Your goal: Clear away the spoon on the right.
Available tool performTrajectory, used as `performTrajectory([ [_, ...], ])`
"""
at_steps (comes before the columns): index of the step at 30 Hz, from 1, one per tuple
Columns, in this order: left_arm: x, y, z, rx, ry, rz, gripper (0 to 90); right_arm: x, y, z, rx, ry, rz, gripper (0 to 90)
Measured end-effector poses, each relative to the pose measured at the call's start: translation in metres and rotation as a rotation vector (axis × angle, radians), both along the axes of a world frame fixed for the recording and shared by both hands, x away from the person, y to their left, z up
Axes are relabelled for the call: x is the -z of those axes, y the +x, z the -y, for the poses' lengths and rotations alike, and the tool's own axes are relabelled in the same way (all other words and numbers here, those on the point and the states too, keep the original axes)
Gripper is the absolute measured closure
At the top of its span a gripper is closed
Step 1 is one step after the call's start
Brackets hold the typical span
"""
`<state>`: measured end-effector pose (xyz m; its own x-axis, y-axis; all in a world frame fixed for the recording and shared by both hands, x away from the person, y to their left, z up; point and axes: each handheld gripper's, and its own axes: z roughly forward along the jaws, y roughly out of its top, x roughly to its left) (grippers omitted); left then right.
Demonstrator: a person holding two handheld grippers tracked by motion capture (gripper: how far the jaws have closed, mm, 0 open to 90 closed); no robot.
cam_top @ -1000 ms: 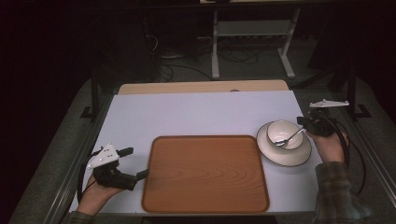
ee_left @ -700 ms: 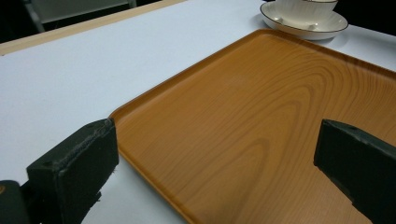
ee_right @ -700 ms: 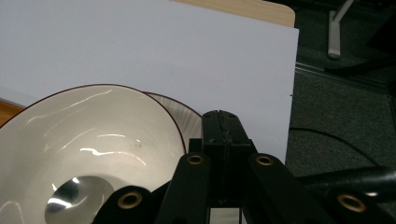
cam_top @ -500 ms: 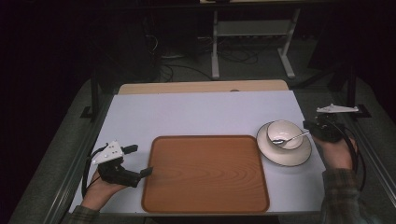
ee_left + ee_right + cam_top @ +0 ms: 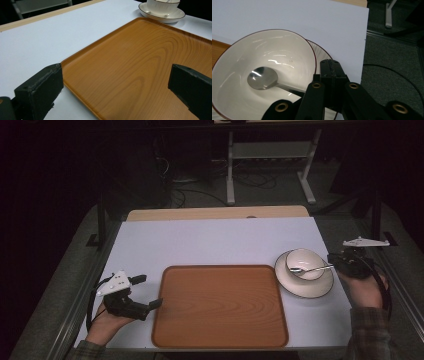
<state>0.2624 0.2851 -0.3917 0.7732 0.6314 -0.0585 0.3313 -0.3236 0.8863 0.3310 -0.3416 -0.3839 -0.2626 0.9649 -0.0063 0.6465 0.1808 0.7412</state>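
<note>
Since the earlier high views, my right gripper (image 5: 336,265) has drawn outward toward the table's right edge, and my left gripper (image 5: 145,295) has edged in toward the tray.

High view: a wooden tray (image 5: 220,306) lies bare at the middle of the white table (image 5: 210,240). To its right, near but apart, a saucer (image 5: 304,285) carries a bowl (image 5: 305,261); a spoon (image 5: 311,269) rests with its head in the bowl and its handle reaching over the rim to my right gripper. My left gripper sits at the tray's left edge.

Left gripper view: my left jaws stand wide apart, one over the white surface, the other over the tray, so that the tray's near corner (image 5: 75,75) lies between them. Nothing is gripped. The bowl and saucer (image 5: 162,12) show far off.

Right gripper view: my right jaws are pressed together over the bowl's rim (image 5: 313,56), seemingly clamped on the spoon handle (image 5: 287,87), which runs beneath them; its head (image 5: 262,78) lies on the bowl's floor.

Judged step: handling the spoon at the bowl, perhaps before loading the tray. A next move calls for a steady lift so that the handle does not lever the bowl, while my left jaws close on the tray edge or brace it
</note>
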Motion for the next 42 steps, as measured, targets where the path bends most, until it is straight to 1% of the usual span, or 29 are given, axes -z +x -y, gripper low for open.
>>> performTrajectory([
  [5, 0.000, 0.000, -0.001, -0.001, -0.002, -0.001, 0.0, 0.001, -0.003, -0.001, 0.004, -0.005, -0.007, 89.5],
  [9, 0.000, 0.000, -0.001, -0.002, -0.002, -0.001, 0.0, 0.000, -0.003, -0.001, 0.003, -0.001, 0.006, 89.5],
  [10, 0.000, 0.000, -0.001, -0.002, -0.001, -0.002, 0.0, -0.003, -0.005, -0.002, 0.013, 0.010, 0.032, 84.5],
  [12, 0.000, 0.000, -0.001, -0.001, -0.001, -0.003, 0.0, -0.006, -0.006, -0.002, 0.010, 0.029, 0.044, 75.2],
  [15, 0.001, 0.000, -0.001, -0.001, -0.001, -0.003, 0.0, -0.012, -0.009, -0.006, 0.007, 0.025, 0.074, 66.7],
  [16, 0.001, 0.000, -0.001, -0.001, -0.001, -0.003, 0.0, -0.012, -0.009, -0.006, 0.007, 0.025, 0.074, 66.7],
  [17, 0.001, -0.001, -0.001, -0.001, 0.000, -0.003, 0.0, -0.014, -0.010, -0.008, 0.005, 0.029, 0.079, 63.1],
  [18, 0.001, -0.001, -0.001, -0.001, -0.001, -0.004, 0.0, -0.016, -0.012, -0.010, 0.001, 0.036, 0.087, 56.1],
  [19, 0.001, -0.001, 0.000, 0.000, 0.001, -0.004, 0.0, -0.019, -0.015, -0.014, 0.022, 0.043, 0.105, 47.5],
  [20, 0.001, -0.001, 0.000, 0.001, 0.000, -0.004, 0.0, -0.020, -0.017, -0.015, 0.024, 0.045, 0.104, 45.2],
  [21, 0.001, -0.001, 0.000, 0.001, 0.000, -0.004, 0.0, -0.021, -0.018, -0.017, 0.022, 0.049, 0.093, 43.0],
  [22, 0.001, -0.001, 0.000, 0.001, 0.000, -0.004, 0.0, -0.021, -0.018, -0.017, 0.022, 0.049, 0.093, 43.0],
  [23, 0.001, -0.001, 0.000, 0.001, -0.001, -0.005, 0.0, -0.023, -0.023, -0.019, 0.027, 0.055, 0.099, 42.0],
  [27, 0.001, -0.002, 0.001, 0.005, 0.001, -0.002, 0.0, -0.022, -0.031, -0.021, 0.015, 0.062, 0.100, 44.9],
  [28, 0.000, -0.002, 0.001, 0.005, 0.001, -0.002, 0.0, -0.021, -0.037, -0.021, 0.009, 0.063, 0.093, 45.4],
  [31, 0.000, -0.002, 0.001, 0.003, 0.001, -0.003, 0.0, -0.020, -0.042, -0.021, 0.005, 0.065, 0.086, 45.4],
  [32, 0.000, -0.002, 0.001, 0.003, 0.000, -0.002, 0.0, -0.019, -0.046, -0.020, 0.002, 0.066, 0.083, 45.2],
  [33, 0.001, -0.002, 0.001, 0.005, 0.001, -0.002, 0.0, -0.018, -0.051, -0.018, 0.009, 0.072, 0.076, 43.5],
  [36, 0.001, -0.002, 0.002, 0.006, 0.001, -0.005, 0.0, -0.014, -0.057, -0.014, 0.026, 0.080, 0.062, 42.5],
  [38, 0.001, -0.002, 0.002, 0.007, 0.001, -0.005, 0.0, -0.012, -0.059, -0.012, 0.031, 0.083, 0.056, 42.7],
  [39, 0.001, -0.002, 0.002, 0.006, 0.001, -0.005, 0.0, -0.008, -0.060, -0.010, 0.038, 0.087, 0.040, 43.4],
  [41, 0.001, -0.002, 0.002, 0.006, 0.001, -0.005, 0.0, -0.005, -0.061, -0.009, 0.038, 0.087, 0.033, 43.4],
  [42, 0.001, -0.002, 0.002, 0.006, 0.001, -0.005, 0.0, -0.002, -0.059, -0.007, 0.046, 0.093, 0.025, 43.1],
])
